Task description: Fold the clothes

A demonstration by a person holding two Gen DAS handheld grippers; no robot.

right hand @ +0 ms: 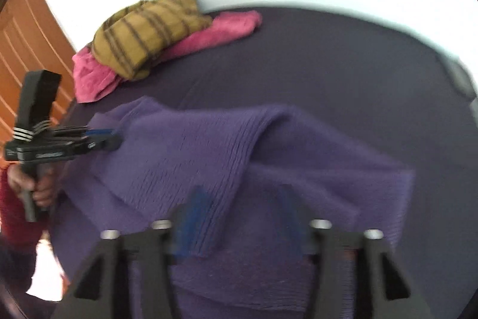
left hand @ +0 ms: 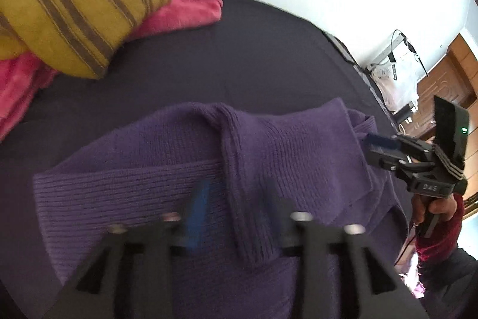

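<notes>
Purple knit sweater (left hand: 179,169), ribbed. Partly folded, one ribbed sleeve laid across the body. Lying flat on dark bedsheet (left hand: 239,56), near edge. Mustard striped garment (left hand: 74,8) heaped on pink garment (left hand: 185,14), far corner, well apart.

The left gripper (left hand: 236,199) points steeply downward with its jaws parted and nothing pressed between the blue pads. The right gripper (right hand: 239,211) tilts down likewise, its jaws also apart. A hand (left hand: 433,210) in a red sleeve grips the right gripper's handle; another hand (right hand: 33,184) grips the left one's.
</notes>
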